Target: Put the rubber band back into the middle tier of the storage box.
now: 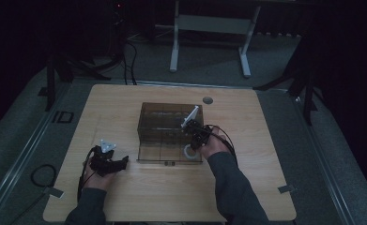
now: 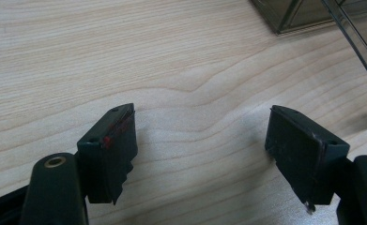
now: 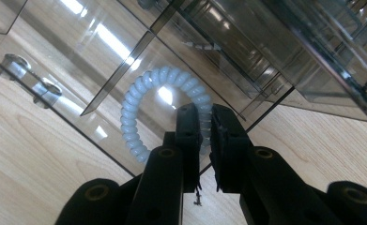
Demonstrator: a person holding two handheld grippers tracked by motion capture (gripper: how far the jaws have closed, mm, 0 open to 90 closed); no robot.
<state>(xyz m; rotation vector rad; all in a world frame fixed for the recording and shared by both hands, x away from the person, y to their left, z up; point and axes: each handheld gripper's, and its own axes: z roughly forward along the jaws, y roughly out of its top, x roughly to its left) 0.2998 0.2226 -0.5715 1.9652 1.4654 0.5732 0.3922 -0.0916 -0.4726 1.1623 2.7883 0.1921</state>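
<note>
Right gripper (image 3: 204, 117) was clamped shut on a pale blue coiled hair tie (image 3: 143, 101), pinching its near-right side. The hair tie lay in the front right compartment of the smoked clear box's (image 1: 164, 123) pulled-out drawer (image 1: 169, 152). Left gripper (image 2: 202, 136) sat well apart on the wooden table (image 1: 139, 197), jaws spread wide, nothing between them.
</note>
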